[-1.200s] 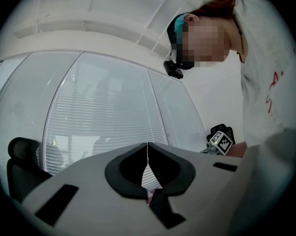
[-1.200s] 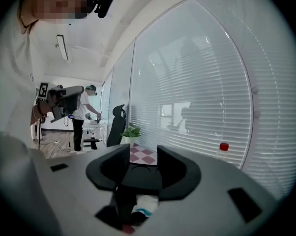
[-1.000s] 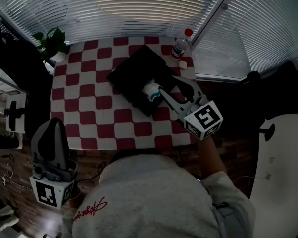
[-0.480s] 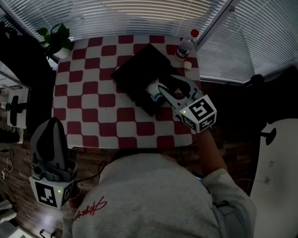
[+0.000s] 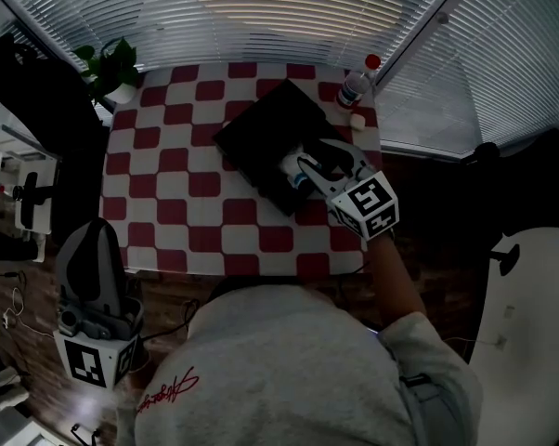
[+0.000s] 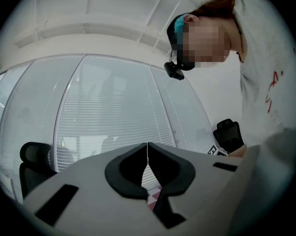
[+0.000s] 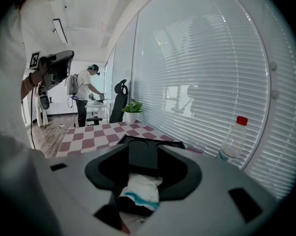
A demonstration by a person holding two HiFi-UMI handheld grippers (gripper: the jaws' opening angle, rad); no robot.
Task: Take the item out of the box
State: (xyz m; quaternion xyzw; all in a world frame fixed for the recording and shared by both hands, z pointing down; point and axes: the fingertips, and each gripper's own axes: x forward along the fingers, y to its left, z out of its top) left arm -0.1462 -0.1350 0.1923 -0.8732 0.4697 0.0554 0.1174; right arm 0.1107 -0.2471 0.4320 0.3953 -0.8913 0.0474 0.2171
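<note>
Corner of a glazed room. White slatted blinds cover the windows on two sides and meet at a pale frame post. Daylight filters through the slats. A square table with a red-and-white checked top sits in that corner, potted plant at its far left corner. Floor of brown wood planks. Black office chair beyond the table. Strip light on the white ceiling. Dark bulk left of the table, possibly another chair.
</note>
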